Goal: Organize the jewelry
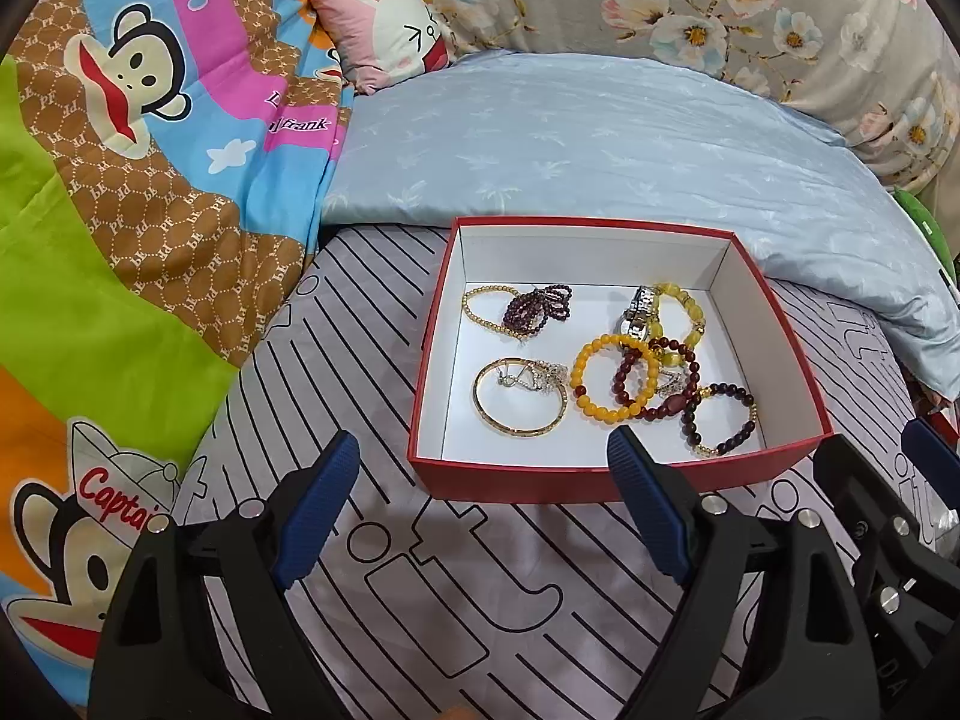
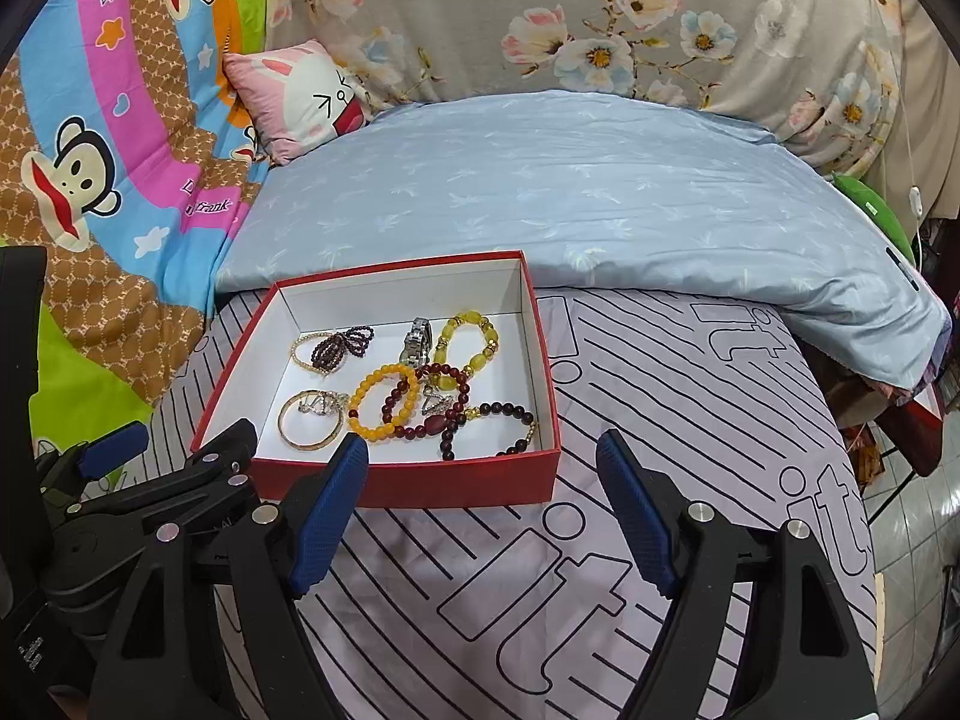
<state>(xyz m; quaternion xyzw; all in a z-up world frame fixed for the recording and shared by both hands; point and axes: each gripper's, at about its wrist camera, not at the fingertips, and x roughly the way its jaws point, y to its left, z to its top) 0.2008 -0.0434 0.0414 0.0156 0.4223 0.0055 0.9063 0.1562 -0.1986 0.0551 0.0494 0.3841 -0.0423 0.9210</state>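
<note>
Closest to the lens you've got your left gripper (image 1: 483, 462), blue pads spread wide with nothing but striped bedsheet (image 1: 420, 600) between them. Same deal with your right gripper (image 2: 483, 468): jaws apart, empty, hanging just in front of the box's near wall. Each one peeks into the other camera's corner too.

The red box (image 1: 600, 483) sits on the sheet right ahead of both grippers, white inside, no lid on it. All the jewelry is already in there:
- back left: a thin gold bead bracelet (image 1: 480, 309) with a bunched-up purple bead strand (image 1: 537, 309) lying on it
- back right: a silver watch (image 1: 639, 312) touching a chunky yellow bead bracelet (image 1: 684, 312)
- front left: a gold bangle (image 1: 521, 399) with a sparkly silver chain (image 1: 543, 375) draped over its far edge
- front right: an orange bead bracelet (image 1: 612, 381) overlapped by a dark red bead bracelet (image 1: 660, 384), and a dark bead bracelet (image 1: 723, 420) with gold spacers against the near wall

Writing-wise: the cartoon monkey blanket (image 1: 150, 180) on the left reads "Captai…" on the hat and "…frank" on the pink stripe; the right camera shows "Paul frank". The sheet's big outlined letters look like "it". Behind the box is a light blue quilt (image 1: 600, 138), a pink bunny pillow (image 1: 384, 24) and floral fabric (image 1: 720, 6).
</note>
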